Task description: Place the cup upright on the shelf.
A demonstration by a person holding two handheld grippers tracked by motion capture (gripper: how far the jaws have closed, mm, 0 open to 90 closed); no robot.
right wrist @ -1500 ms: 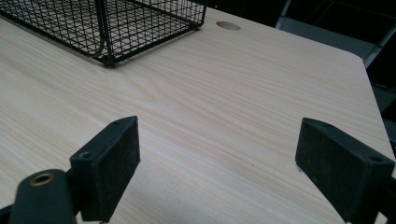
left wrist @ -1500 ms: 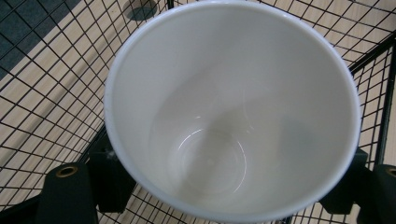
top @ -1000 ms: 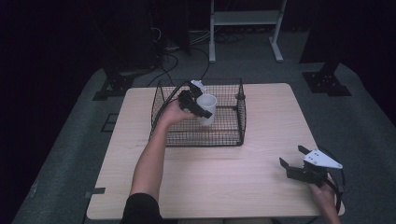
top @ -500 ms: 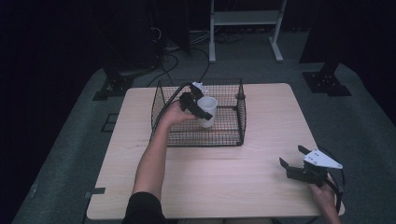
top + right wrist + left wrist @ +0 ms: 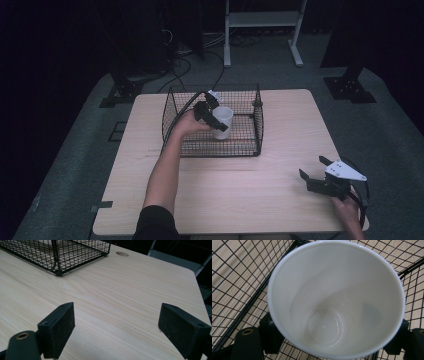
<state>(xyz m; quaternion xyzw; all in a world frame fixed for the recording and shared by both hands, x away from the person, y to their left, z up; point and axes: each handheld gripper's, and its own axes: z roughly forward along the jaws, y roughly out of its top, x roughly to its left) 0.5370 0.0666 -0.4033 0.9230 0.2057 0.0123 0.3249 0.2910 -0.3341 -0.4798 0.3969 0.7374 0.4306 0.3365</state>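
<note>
Right gripper (image 5: 312, 174): at your near right corner of the table, held low over the bare wood in your right hand (image 5: 345, 206); its jaws stand wide apart with nothing between them, and in the right gripper view the two black pads (image 5: 58, 327) frame plain tabletop
Grey three-cornered plate (image 5: 345, 171): on top of your right gripper, pointing right
Table (image 5: 240, 185): pale wood-grain top with rounded corners; a round cable hole (image 5: 122, 254) sits near its far edge in the right gripper view
Left forearm (image 5: 162, 172): reaches forward from the near edge, up over the front wall of the basket
Left gripper (image 5: 216, 119): in your left hand (image 5: 187, 122), inside the basket, its jaws clamped on the white cup
White cup (image 5: 222, 121): held within the basket, well apart from your right gripper; in the left gripper view you look straight down into it (image 5: 337, 297), the inside is empty, and a black pad presses each side of its wall; whether its base touches the mesh floor cannot be told
Wire basket (image 5: 257, 120): black mesh, rectangular, open-topped, standing on the far middle of the table; its near corner (image 5: 56, 270) shows in the right gripper view
Beyond the table: grey floor with dark cables (image 5: 200, 55) and a white frame (image 5: 262, 20) standing at the back
</note>
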